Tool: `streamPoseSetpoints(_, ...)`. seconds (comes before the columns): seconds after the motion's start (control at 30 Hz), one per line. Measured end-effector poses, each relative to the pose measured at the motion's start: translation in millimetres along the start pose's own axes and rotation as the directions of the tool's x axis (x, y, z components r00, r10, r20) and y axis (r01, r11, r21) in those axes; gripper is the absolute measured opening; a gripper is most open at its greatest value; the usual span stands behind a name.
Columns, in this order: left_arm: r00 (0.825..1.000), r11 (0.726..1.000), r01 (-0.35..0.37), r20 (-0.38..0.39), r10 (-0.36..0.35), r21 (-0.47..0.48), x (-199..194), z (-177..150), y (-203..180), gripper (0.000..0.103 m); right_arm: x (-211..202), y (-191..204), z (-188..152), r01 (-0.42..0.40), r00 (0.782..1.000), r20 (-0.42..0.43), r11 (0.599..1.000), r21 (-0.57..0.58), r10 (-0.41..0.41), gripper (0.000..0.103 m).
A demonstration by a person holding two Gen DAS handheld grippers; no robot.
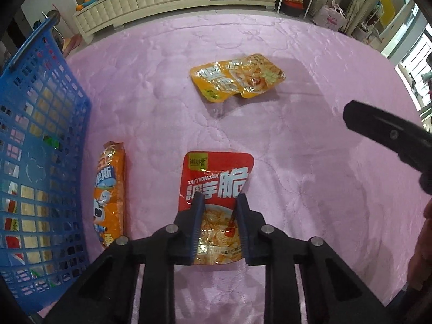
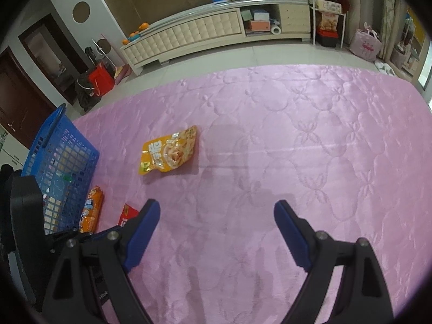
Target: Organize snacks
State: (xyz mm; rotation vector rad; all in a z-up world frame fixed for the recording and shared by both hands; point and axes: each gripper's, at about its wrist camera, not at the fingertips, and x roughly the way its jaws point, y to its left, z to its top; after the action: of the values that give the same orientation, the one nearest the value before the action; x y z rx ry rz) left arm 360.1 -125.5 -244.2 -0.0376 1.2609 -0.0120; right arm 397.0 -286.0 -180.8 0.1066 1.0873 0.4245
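A red konjac snack pouch [image 1: 216, 172] lies on the pink bed cover, and my left gripper [image 1: 220, 199] is narrowed around its near half; whether the fingers grip it I cannot tell. An orange snack pack [image 1: 110, 189] lies left of it beside the blue basket [image 1: 40, 135]. A yellow pouch [image 1: 237, 77] lies farther out. In the right wrist view my right gripper [image 2: 216, 210] is open and empty above bare cover, with the yellow pouch [image 2: 168, 151], orange pack [image 2: 91, 210], red pouch [image 2: 128, 213] and basket [image 2: 62, 162] to its left.
The basket holds several packets behind its mesh wall. The pink quilted cover [image 2: 297, 148] spreads wide to the right. A cream cabinet [image 2: 189, 35] and shelves stand on the floor beyond the bed's far edge.
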Motion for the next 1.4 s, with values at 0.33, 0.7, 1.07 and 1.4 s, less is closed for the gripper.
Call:
streamPoseSetpoints(0.33,0.988,0.997,0.068,0.139,-0.07,0.02,-61,9,17,0.0,-17,23,5,0.051,0.997,0.056,0.998,-0.048,-0.049,0.089)
streamPoseSetpoints(0.7,0.964,0.998,0.064,0.259,-0.066,0.017,-116,23,61,0.0,-7,42,18,0.047,0.999,0.015,0.996,-0.071,-0.046,0.089)
streamPoseSetpoints(1.07,0.952,0.998,0.036,0.304,-0.019,-0.049,-138,25,120,0.0,20,86,34,0.071,0.997,-0.01,0.978,-0.196,-0.074,0.089)
streamPoseSetpoints(1.4,0.959,0.988,0.025,0.281,0.02,-0.155,-132,18,173,0.0,77,106,18,0.078,0.985,-0.127,0.961,-0.267,-0.115,0.089)
